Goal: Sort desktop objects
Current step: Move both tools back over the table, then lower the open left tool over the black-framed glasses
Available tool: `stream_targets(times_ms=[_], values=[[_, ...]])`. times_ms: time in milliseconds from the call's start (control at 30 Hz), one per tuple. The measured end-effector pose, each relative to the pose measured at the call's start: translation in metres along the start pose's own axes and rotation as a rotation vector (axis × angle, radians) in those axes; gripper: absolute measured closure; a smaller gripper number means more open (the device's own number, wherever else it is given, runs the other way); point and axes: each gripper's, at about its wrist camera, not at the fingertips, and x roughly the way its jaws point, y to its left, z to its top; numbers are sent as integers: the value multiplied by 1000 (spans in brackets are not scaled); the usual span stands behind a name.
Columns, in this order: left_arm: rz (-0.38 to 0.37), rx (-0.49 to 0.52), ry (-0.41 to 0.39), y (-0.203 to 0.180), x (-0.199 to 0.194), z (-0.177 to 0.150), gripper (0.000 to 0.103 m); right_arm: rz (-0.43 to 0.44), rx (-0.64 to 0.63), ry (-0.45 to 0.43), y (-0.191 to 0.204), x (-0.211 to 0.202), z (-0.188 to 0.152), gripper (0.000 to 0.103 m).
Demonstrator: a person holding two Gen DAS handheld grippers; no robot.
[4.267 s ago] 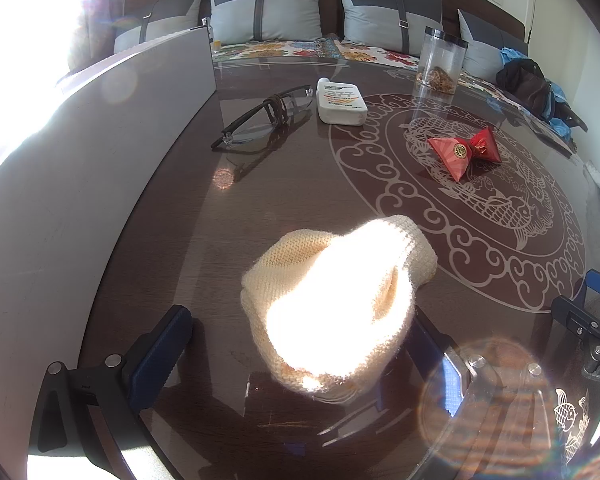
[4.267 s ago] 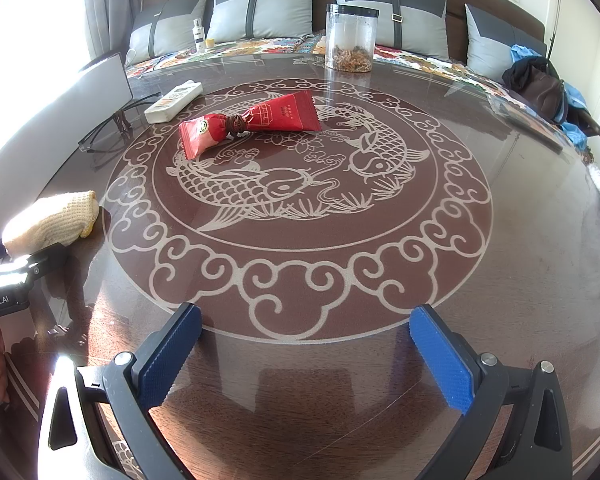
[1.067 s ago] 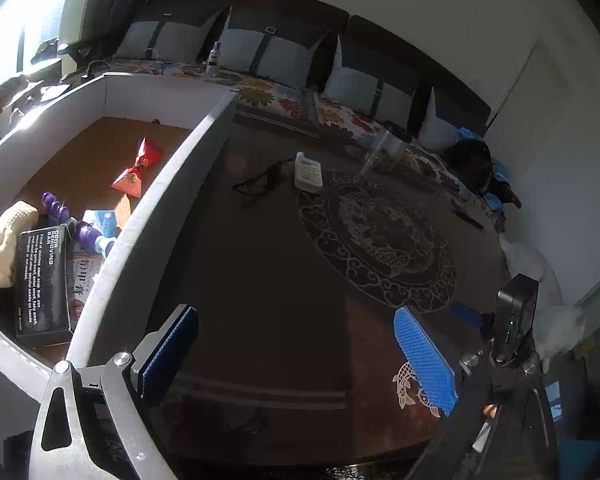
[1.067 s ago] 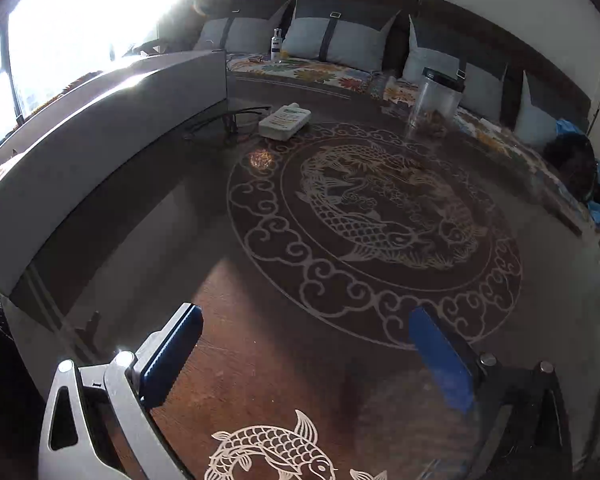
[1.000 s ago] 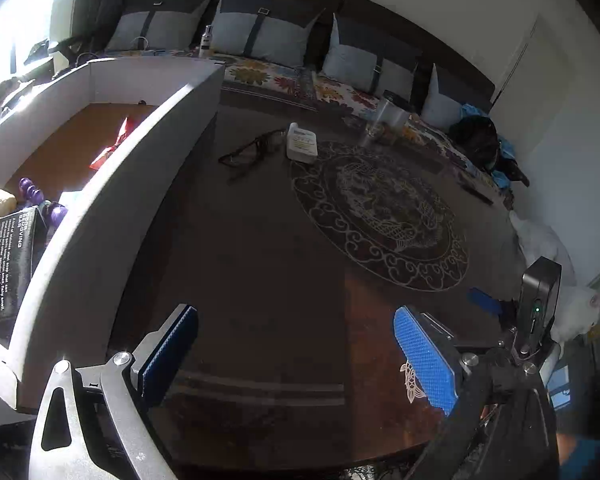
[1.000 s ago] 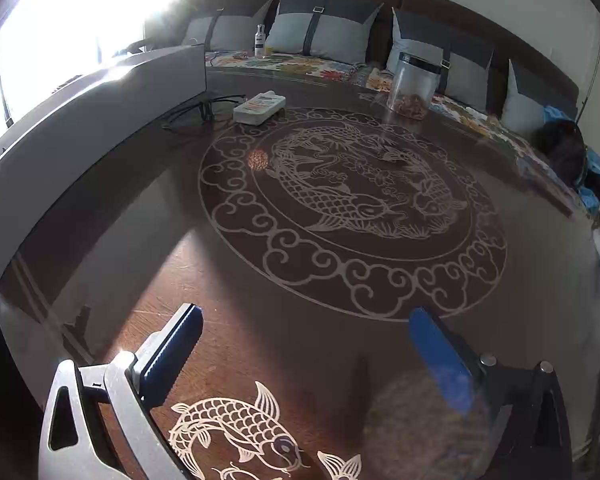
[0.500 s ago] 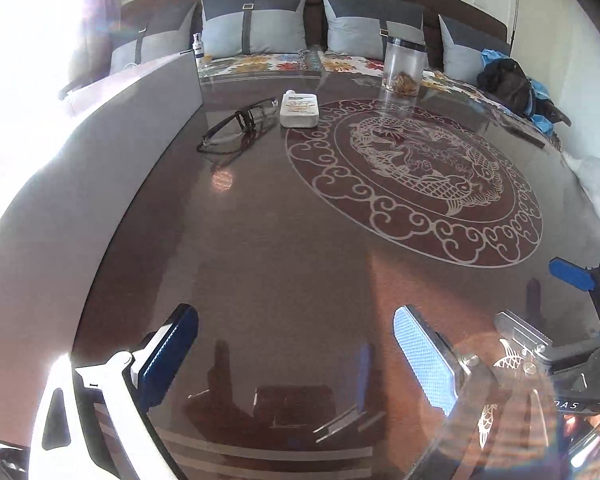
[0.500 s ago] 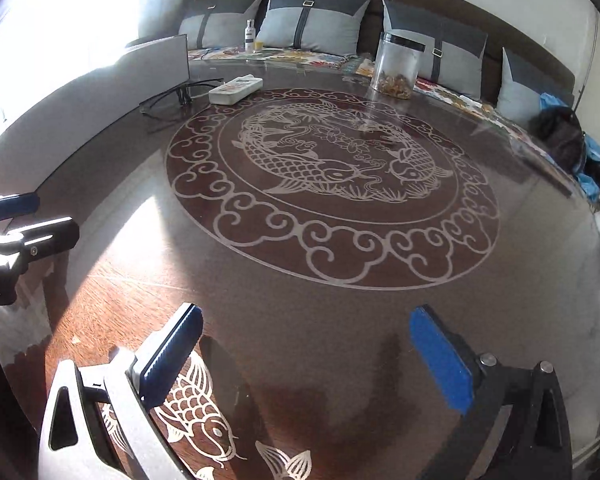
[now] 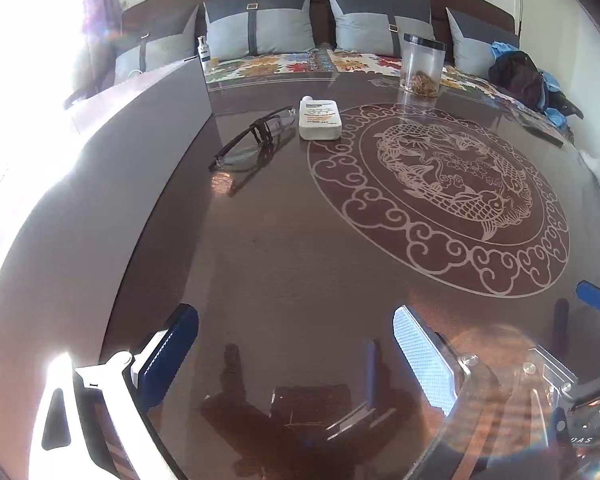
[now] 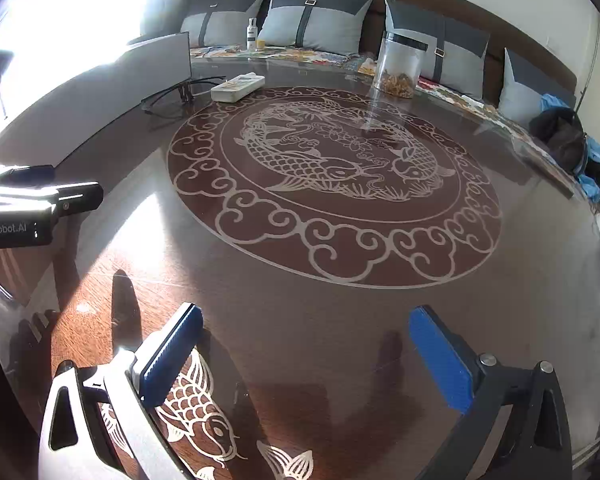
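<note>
A pair of dark-framed glasses [image 9: 252, 140] lies folded on the dark glass table at the far left, next to a white flat bottle [image 9: 319, 119]. Both also show in the right wrist view: the glasses [image 10: 176, 96] and the white bottle [image 10: 238, 87]. A clear jar [image 9: 423, 65] with brown contents stands at the far edge. My left gripper [image 9: 296, 360] is open and empty, low over the table's near side. My right gripper [image 10: 306, 360] is open and empty over the near edge, to the right of the left one.
The grey wall of a storage box [image 9: 112, 184] runs along the table's left side. The table [image 9: 300, 248] bears a round fish pattern. A sofa with grey cushions [image 9: 260, 28] lies behind. Dark clothes [image 9: 520, 76] sit at the far right.
Both grippers have come down from over the box to the table's near side. Over the last half second the left view moved slightly closer; both stay open and empty.
</note>
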Motion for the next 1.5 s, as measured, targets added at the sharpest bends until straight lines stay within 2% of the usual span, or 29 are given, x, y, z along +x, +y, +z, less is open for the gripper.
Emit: stream_targets(times_ms=[200, 367, 567, 700, 833, 933, 1033, 1267, 1500], values=[[3, 44, -7, 6, 8, 28, 4, 60, 59, 32, -10, 6, 1, 0], [1, 83, -1, 7, 19, 47, 4, 52, 64, 32, -10, 5, 1, 0], [2, 75, 1, 14, 27, 60, 4, 53, 64, 32, -10, 5, 1, 0], [10, 161, 1, 11, 34, 76, 4, 53, 64, 32, -9, 5, 1, 0], [51, 238, 31, 10, 52, 99, 4, 53, 64, 32, -9, 5, 1, 0], [60, 216, 31, 18, 66, 115, 11, 53, 64, 32, -9, 4, 1, 0], [66, 185, 42, 25, 83, 129, 12, 53, 64, 32, -9, 5, 1, 0], [76, 189, 101, 27, 128, 141, 12, 54, 64, 33, -9, 5, 2, 0], [-23, 78, 85, 42, 147, 152, 10, 54, 65, 35, -9, 5, 3, 0]])
